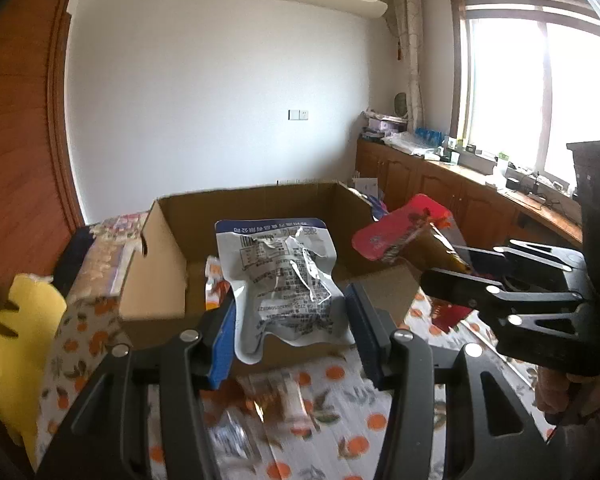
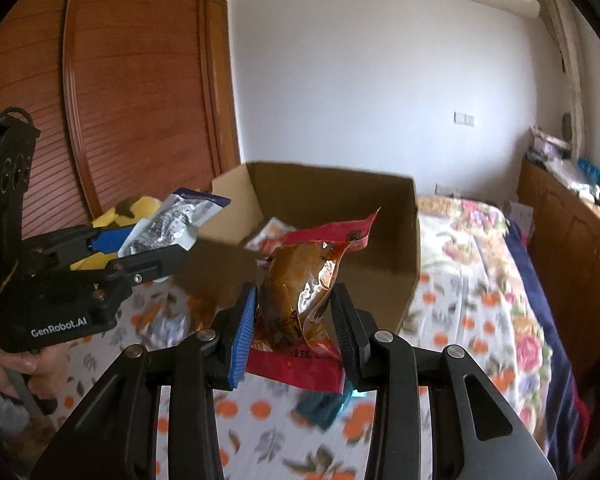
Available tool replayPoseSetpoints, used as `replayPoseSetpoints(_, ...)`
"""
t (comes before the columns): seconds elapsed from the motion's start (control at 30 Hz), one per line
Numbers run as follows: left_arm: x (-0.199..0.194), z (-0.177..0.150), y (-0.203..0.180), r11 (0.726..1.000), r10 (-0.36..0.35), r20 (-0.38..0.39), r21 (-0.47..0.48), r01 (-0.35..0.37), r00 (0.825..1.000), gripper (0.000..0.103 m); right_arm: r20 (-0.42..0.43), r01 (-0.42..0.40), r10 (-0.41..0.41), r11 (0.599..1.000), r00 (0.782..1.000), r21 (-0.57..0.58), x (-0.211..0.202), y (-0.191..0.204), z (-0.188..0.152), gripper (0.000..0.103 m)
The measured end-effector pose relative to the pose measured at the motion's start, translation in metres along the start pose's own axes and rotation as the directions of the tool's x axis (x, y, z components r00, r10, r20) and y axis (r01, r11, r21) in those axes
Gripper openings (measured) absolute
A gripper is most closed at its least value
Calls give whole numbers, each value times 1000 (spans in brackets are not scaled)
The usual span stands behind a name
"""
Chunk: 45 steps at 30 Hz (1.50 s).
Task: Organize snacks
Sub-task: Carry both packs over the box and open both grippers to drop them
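Both clamped — left gripper (image 1: pixel 290 312) on silver pouch (image 1: pixel 284 280), right gripper (image 2: pixel 296 320) on red pouch (image 2: pixel 300 300) — slick foil could slip before reaching cardboard box (image 2: pixel 380 248), esp. w/ shallow bite.

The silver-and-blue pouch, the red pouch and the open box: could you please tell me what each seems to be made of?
Silver-and-blue pouch: probably foil-laminated plastic film, glossy; it creases sharply and glints.
Red pouch: likely thin plastic film, shiny, partly clear; brown contents show through.
Open box: corrugated cardboard, matte brown, with raw cut edges and folded flaps.
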<state>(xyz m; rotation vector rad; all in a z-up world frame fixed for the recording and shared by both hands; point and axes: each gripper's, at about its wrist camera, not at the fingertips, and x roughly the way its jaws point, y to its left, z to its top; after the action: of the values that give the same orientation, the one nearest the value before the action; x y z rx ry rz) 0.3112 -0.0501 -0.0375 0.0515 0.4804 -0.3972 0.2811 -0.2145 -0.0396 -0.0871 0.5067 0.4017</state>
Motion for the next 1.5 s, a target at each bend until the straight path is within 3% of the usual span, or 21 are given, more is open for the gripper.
replayPoseSetpoints(0.37, 57, 27, 39, 999, 23, -9, -35, -23, 1000, 50, 10, -33, 33, 999, 999, 19, 59, -24, 37, 37)
replayPoseSetpoints(0.7, 90, 15, 57, 997, 40, -57, -62, -44, 998, 51, -24, -24, 24, 1000, 999, 21, 101, -31, 31, 37)
replayPoseSetpoints(1.07, 103, 2, 52, 997, 30, -109, -61, -36, 994, 53, -67, -39, 41, 999, 997, 30, 120, -35, 21, 39)
replayPoseSetpoints(1.5, 98, 1, 50, 997, 57, -74, -45, -61, 996, 61, -39, -57, 59, 998, 998, 36, 121, -37, 20, 43)
